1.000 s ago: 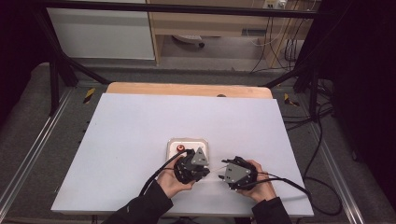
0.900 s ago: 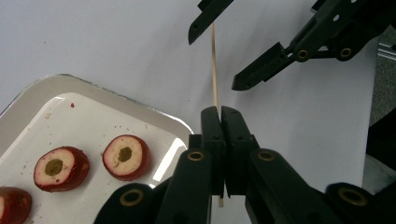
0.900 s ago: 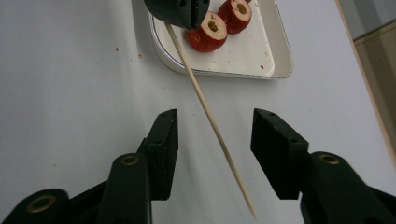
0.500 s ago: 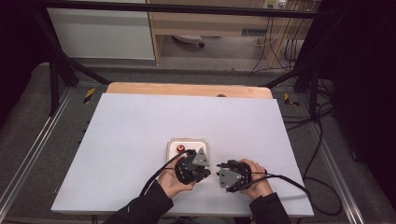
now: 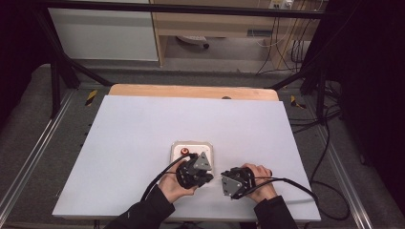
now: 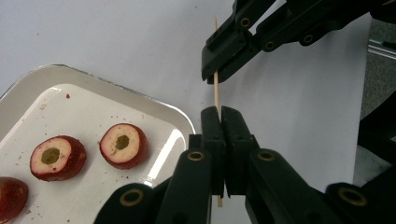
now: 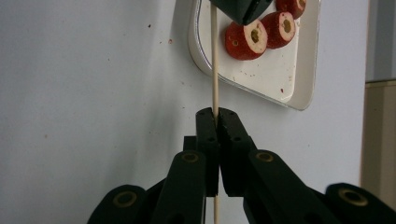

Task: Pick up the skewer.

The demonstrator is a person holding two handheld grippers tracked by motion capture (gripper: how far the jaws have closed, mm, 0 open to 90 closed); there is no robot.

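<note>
A thin wooden skewer (image 6: 216, 91) is clamped by both grippers at once. My left gripper (image 6: 220, 112) is shut on its lower part, and the right gripper's jaws (image 6: 233, 51) pinch it higher up. In the right gripper view, my right gripper (image 7: 216, 113) is shut on the skewer (image 7: 215, 60), which runs up to the left gripper's tip (image 7: 240, 9). Cored red fruit slices (image 6: 123, 145) lie on a white tray (image 6: 28, 88). From above, the left gripper (image 5: 193, 171) sits at the tray's (image 5: 206, 147) near edge, with the right gripper (image 5: 234, 182) beside it.
The white table top (image 5: 143, 129) spreads wide to the left and far side of the tray. A wooden board edge (image 5: 191, 90) runs along the back. Cables (image 5: 286, 181) trail from the grippers toward the right edge. Metal frame rails (image 5: 28, 157) flank the table.
My right gripper has shifted a little left and turned toward the left gripper. The left gripper has stayed by the tray's near edge.
</note>
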